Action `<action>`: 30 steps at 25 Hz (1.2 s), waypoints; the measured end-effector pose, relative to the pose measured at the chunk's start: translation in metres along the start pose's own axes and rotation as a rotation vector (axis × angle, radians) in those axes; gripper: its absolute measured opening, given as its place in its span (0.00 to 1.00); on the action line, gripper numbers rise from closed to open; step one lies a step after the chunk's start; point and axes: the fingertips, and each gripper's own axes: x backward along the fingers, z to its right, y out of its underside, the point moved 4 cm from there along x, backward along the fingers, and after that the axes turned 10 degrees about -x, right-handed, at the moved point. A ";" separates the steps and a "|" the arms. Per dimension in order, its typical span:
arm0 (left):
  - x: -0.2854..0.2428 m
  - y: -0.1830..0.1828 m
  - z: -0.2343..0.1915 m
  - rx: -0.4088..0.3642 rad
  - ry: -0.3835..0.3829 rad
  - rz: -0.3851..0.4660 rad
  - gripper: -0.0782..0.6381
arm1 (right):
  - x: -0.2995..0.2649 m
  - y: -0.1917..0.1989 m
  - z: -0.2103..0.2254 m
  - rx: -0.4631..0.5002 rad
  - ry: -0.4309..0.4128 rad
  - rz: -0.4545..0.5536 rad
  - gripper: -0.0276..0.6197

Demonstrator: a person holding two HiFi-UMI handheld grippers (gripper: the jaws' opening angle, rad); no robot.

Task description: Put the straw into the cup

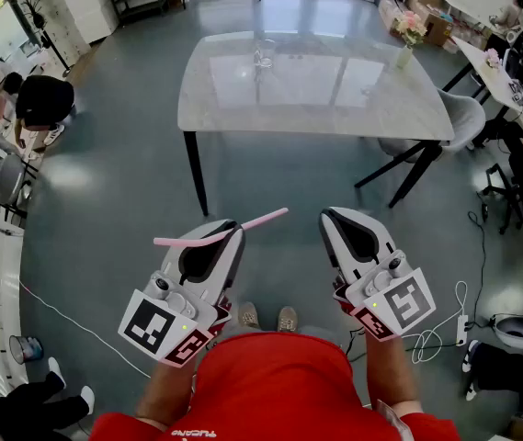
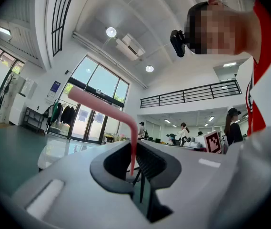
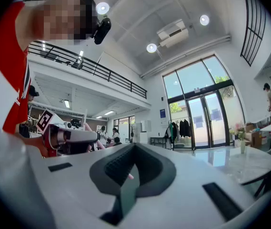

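L gripper (image 1: 233, 228) is clamping the pink straw (image 1: 261, 219), jaws pinched tight on it. In the left gripper view the straw is dropping down between the ridged pads, then bending and running up and off to the left. From the head view it is lying crosswise to the jaws, sticking out on both sides, w/ the right-hand end angling a bit further forward. That crosswise pinch is prob. leaving both ends free, so one tip can be swung down toward an opening later. For now the gripper is pointing level, held low in front of the person's red shirt, which reads as carrying, not inserting.

Moving right, the cup (image 1: 263, 58) – clear, small in view – is standing upright on the pale table (image 1: 335, 108), toward its far side. It is sitting well apart from both grippers, ahead of them, and lining up approx. w/ the gap between the two. The straw is nowhere near its mouth yet, so the insertion is not under way.

R gripper (image 1: 330, 217) is holding nothing. Its jaws are resting together w/ no object pinched, pointing level and riding beside the left one. The straw's right end is reaching toward it but stopping short, not touching. It is likely just waiting as the spare hand, perhaps to steady the cup once the person is standing at the table.
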 end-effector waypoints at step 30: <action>-0.030 -0.008 0.022 -0.058 -0.065 0.002 0.16 | 0.030 -0.003 0.039 -0.035 -0.008 0.020 0.05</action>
